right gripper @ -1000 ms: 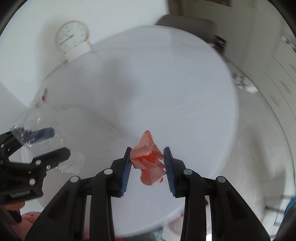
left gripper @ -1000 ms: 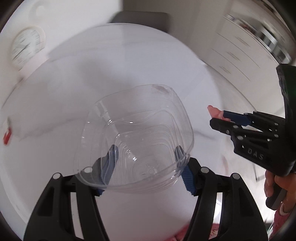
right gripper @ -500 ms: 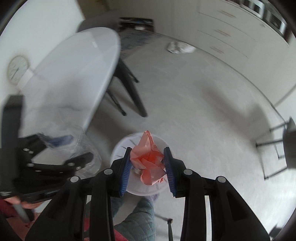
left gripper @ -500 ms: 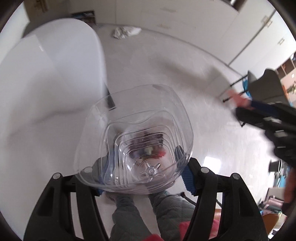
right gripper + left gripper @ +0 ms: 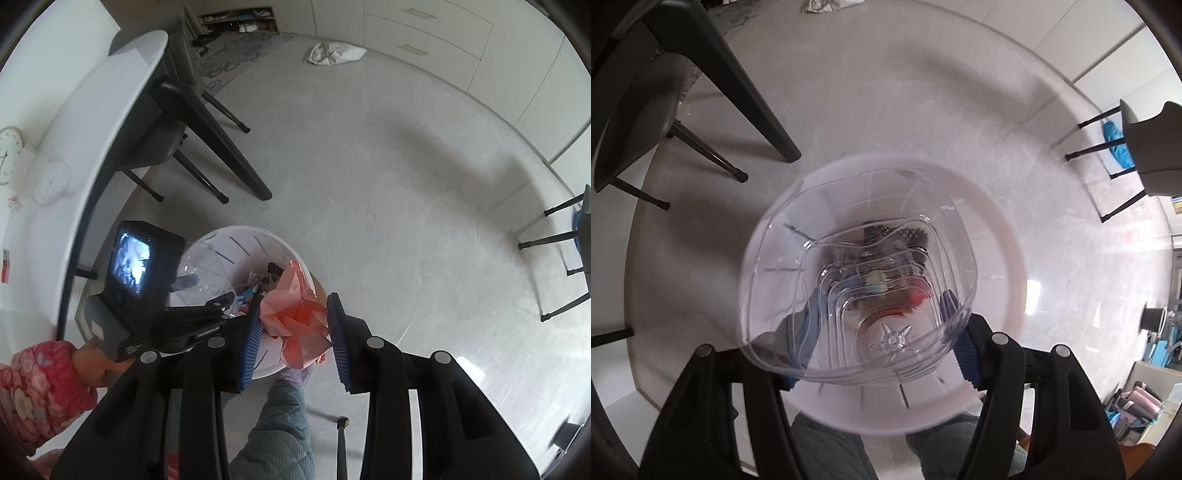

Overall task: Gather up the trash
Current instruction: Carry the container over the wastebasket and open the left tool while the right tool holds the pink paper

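My left gripper (image 5: 882, 343) is shut on a clear plastic cup (image 5: 857, 269) and holds it right above a white trash bin (image 5: 1001, 258) on the floor. The bin (image 5: 240, 240) holds several scraps. My right gripper (image 5: 293, 325) is shut on a crumpled pink paper (image 5: 295, 314) and holds it over the bin's near right rim. The left gripper with the cup (image 5: 203, 269) also shows in the right wrist view, over the bin's left side.
A white table (image 5: 85, 147) with black legs stands to the left, a grey chair (image 5: 635, 110) under it. A clock (image 5: 7, 155) leans on the table. A white bag (image 5: 332, 53) lies on the far floor. Chair legs (image 5: 554, 240) stand at the right.
Both grippers have swung from over the table down to the floor bin, each still holding its item. The bin now sits directly under the cup and the pink paper.
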### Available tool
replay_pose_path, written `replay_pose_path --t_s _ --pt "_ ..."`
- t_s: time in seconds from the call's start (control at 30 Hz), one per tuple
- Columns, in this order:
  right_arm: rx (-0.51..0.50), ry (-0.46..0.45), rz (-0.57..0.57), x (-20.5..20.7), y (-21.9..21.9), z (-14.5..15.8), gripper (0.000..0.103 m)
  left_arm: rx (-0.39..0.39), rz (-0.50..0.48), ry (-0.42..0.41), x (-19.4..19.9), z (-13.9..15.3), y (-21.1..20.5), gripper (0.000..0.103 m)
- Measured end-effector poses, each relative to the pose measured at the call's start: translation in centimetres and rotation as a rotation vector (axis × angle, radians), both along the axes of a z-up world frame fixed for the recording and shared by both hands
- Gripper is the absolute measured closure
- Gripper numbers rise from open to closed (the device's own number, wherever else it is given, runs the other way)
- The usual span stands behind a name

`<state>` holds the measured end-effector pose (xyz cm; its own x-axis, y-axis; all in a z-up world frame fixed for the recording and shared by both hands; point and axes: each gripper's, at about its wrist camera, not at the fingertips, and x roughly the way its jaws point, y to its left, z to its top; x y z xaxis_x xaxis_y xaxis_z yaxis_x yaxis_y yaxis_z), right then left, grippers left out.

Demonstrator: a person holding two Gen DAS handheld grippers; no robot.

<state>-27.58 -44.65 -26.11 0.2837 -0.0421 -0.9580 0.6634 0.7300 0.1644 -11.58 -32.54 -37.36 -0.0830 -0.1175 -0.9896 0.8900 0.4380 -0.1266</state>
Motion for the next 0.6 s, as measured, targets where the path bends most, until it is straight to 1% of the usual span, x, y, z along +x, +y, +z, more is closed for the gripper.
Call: replay_pose_path --t_s 0.13,0.2,0.3,0.37,0.4,0.43,0.47,0.5,0.6 --pt "0.018 0.0 -0.006 0.1 -0.6 -1.6 0.068 0.02 -0.009 0.003 -0.4 -2.5 -1.5 0.041" --pt "0.021 0.001 -0.005 0.1 -0.4 -1.8 0.068 0.023 -0.016 0.01 -0.7 -3.1 -1.8 0.041" --pt "0.026 -0.002 -0.005 0.1 -0.4 -2.0 0.068 0.032 -0.037 -0.01 -1.3 -3.6 -2.2 0.041" --pt "0.028 -0.004 -0.008 0.1 -0.4 -1.9 0.068 0.042 -0.045 -0.015 -1.5 -3.9 -2.0 0.036" --pt "0.03 -0.005 -0.01 0.0 -0.5 -1.9 0.068 0.042 -0.048 -0.015 -1.6 -3.9 -1.9 0.029" --pt "0.03 -0.005 -0.01 0.0 -0.5 -1.9 0.068 0.039 -0.049 -0.018 -1.7 -3.9 -1.8 0.025" --pt "0.03 -0.005 -0.011 -0.1 -0.4 -1.9 0.068 0.036 -0.051 -0.018 -1.8 -3.8 -1.8 0.023" --pt "0.029 -0.005 -0.012 -0.1 -0.4 -1.9 0.068 0.032 -0.056 -0.016 -2.0 -3.6 -1.7 0.019" --pt "0.027 -0.008 -0.018 -0.4 -0.5 -1.9 0.068 0.023 -0.063 -0.024 -2.3 -2.6 -1.4 0.018"
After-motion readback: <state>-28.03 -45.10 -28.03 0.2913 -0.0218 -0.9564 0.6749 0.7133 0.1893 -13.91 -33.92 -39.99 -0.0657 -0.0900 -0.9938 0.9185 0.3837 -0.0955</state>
